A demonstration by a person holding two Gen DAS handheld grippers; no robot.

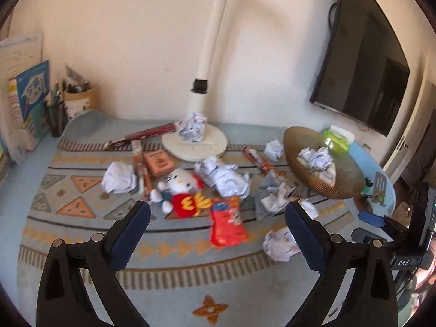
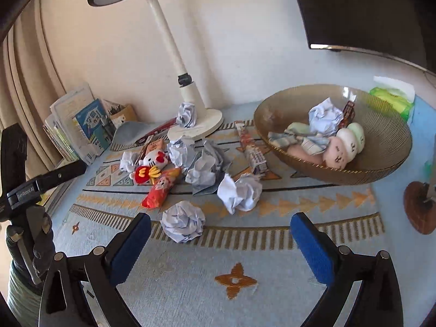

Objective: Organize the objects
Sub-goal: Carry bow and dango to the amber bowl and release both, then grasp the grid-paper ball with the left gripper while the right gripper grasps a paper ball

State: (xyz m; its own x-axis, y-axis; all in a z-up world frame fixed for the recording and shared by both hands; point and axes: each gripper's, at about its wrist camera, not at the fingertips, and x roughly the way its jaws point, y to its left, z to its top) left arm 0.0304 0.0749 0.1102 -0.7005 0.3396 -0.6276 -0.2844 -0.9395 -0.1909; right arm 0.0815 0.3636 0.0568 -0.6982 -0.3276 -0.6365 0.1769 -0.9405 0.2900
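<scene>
Both claws spread and empty, so I'd pinch the crumpled paper ball [image 2: 182, 224] near the mat's [image 2: 272, 286] front edge across its middle: light, crushable, easily squeezed out.

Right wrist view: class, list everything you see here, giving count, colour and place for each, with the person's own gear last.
Lamp: one, white, back by the wall.
Bowl: one, amber, right; holds a paper ball, pastel soft toys and a cloth.
Loose paper balls: several, white, mid mat.
Plush cat: one, white and red, left of centre.
Snack packet: one, red, in front of the cat.
Books: a stack, far left.
Mat: one, blue and orange patterned.
Right gripper: open, empty.
Left gripper: open, empty.
</scene>
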